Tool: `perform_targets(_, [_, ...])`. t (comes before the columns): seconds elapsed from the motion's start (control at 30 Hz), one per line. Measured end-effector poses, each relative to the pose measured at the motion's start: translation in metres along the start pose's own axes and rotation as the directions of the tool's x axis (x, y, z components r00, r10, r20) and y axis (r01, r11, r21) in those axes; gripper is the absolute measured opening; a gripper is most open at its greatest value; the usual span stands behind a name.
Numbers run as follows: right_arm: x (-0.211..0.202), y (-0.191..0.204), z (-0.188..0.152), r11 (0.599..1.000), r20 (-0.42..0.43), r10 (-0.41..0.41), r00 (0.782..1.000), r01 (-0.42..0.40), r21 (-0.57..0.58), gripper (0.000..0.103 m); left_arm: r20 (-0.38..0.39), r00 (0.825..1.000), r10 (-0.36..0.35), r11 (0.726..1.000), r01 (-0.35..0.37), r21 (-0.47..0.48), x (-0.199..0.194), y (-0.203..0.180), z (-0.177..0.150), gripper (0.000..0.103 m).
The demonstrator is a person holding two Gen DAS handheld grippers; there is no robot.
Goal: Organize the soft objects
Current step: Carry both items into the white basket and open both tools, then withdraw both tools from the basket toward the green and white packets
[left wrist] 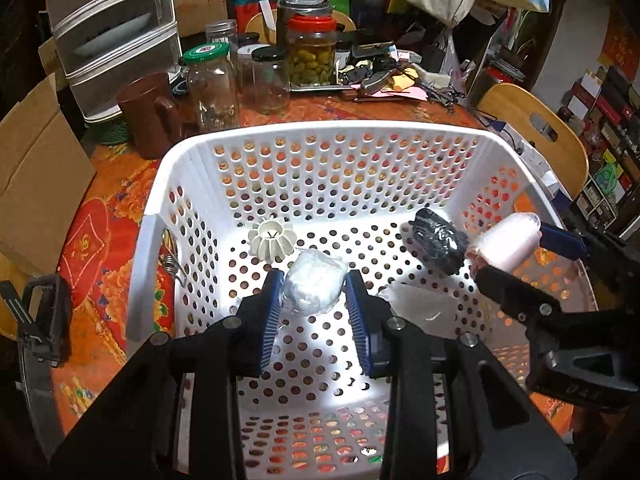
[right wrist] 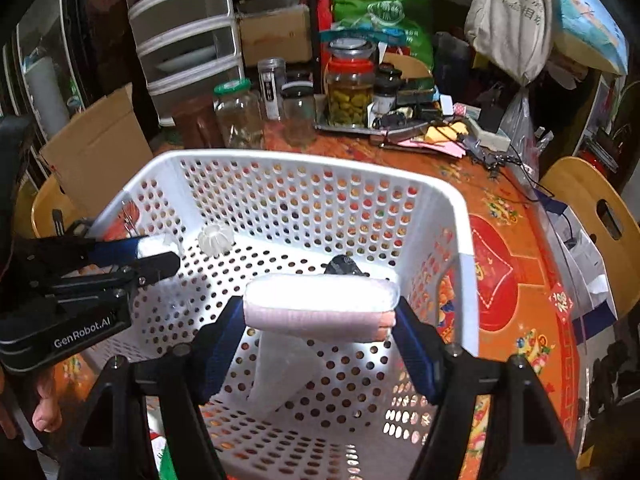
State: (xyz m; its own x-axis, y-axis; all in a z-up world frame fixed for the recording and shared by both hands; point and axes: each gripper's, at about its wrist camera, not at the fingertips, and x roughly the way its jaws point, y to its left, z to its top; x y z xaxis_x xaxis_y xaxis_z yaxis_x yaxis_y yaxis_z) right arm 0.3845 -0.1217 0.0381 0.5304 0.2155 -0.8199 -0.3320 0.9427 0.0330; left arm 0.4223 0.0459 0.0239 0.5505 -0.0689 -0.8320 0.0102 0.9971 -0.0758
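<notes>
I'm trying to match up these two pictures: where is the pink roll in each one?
Left wrist view: the pink roll is at the right edge, held in the right tongs over the white basket.
Right wrist view: bottom centre, crosswise between the tongs.
Shared landmark: the black bundle just beyond it.

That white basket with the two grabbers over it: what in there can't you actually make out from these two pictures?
- Dark bundle: in the right wrist view, the pink roll covers most of it.
- Flat clear packet: washed out by glare in the left wrist view; contents unreadable.
- White wrapped ball: overexposed between the left gripper jaws, so its material is unclear.
- White basket: the near wall is cut off by gripper bodies in both views.
</notes>
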Motion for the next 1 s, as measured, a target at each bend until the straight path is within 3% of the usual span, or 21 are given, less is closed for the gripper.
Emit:
perform_targets(0.6, [0.015,0.005,-0.001,1.000,-0.020,0.008,1.000,-0.008,-0.008,0.073,-0.025,1.000,0.009,1.000,-0.009,-0.007,0.016,0.005,-0.004,0.031])
perform_targets(0.73, [0.009,0.004,-0.002,1.000,0.003,0.019,1.000,-0.019,0.004,0.076,0.010,1.000,0.025,1.000,-0.025,-0.008,0.008,0.004,-0.005,0.058])
perform_targets(0.9, [-0.003,0.001,-0.003,0.999,0.032,0.029,0.999,-0.030,0.017,0.083,0.038,0.999,0.021,1.000,-0.021,-0.009,-0.004,0.004,-0.004,0.061])
perform_targets(1.0, [-0.014,0.001,-0.004,0.999,0.053,0.029,0.998,-0.030,0.015,0.088,0.057,0.998,0.024,1.000,-0.024,-0.004,-0.013,0.002,-0.005,0.070])
